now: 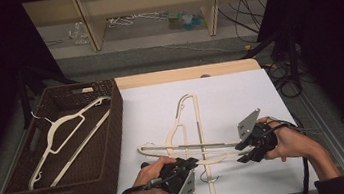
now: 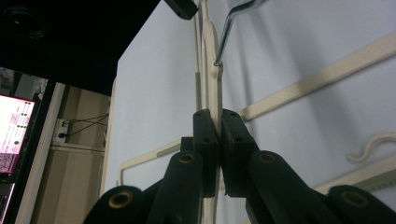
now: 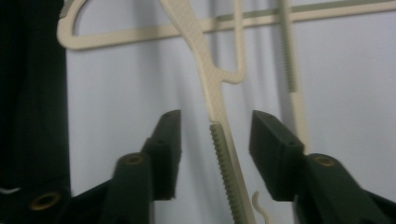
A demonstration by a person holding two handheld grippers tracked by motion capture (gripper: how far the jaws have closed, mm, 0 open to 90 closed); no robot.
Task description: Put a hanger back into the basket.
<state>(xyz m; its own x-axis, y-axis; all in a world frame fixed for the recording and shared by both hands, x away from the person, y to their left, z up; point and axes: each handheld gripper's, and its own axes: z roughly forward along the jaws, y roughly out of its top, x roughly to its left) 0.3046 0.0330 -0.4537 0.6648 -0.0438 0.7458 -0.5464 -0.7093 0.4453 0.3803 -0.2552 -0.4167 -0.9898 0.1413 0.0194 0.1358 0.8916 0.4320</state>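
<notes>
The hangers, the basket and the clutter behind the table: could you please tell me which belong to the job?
In the job:
two crossed hangers
left claw, shut on one
right claw, open around it
basket holding a hanger

Lying about:
shelf clutter
floor cables

A dark brown wicker basket (image 1: 114, 130) sits on the bench (image 1: 240, 93), well to the left of both pairs of jaws. Inside it lies a cream hanger (image 1: 66, 133). Beyond the jaws, past the bench's far edge, wooden shelf frames (image 1: 92, 24) stand over loose cables (image 1: 245, 16).
</notes>
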